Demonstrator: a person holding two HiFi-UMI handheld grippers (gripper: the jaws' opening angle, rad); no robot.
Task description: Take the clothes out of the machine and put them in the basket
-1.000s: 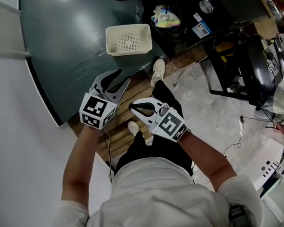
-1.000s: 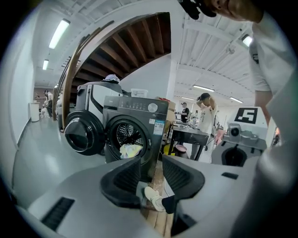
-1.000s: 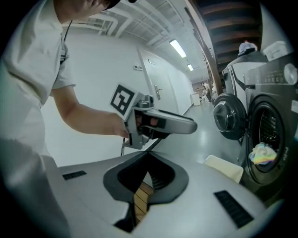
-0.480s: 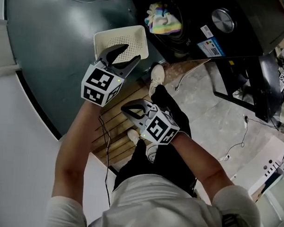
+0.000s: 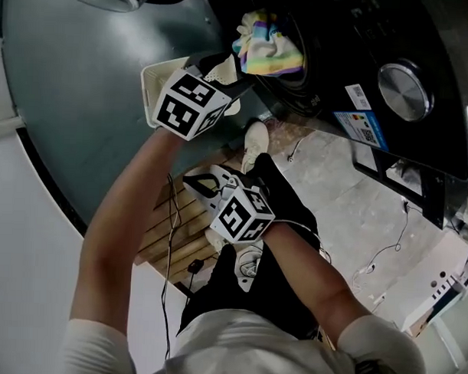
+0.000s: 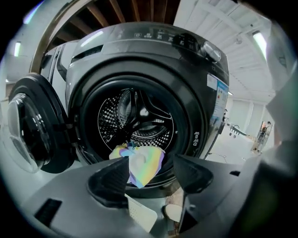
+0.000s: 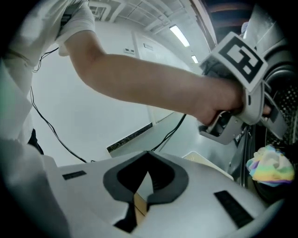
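over the door lip of the dark front-loading washing machine (image 6: pixel 153 60): pastel rainbow-striped cloth (image 6: pixel 139 166). left tongs (image 6: pixel 151 165) gaping, empty, just short of it; right tongs (image 7: pixel 147 162) pinched together, empty. best driven over a thick fold before closing, cream perforated plastic basket (image 5: pixel 149 87) near on the floor. a second ago low over wooden slats (image 5: pixel 167 230), left jaws narrower; opening since.

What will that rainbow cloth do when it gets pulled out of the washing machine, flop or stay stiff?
Probably flop: the rainbow cloth lies crumpled and droops over the machine's door rim. Likely light, being small beside the drum. It looks soft, so it should not break, though a corner may dangle.
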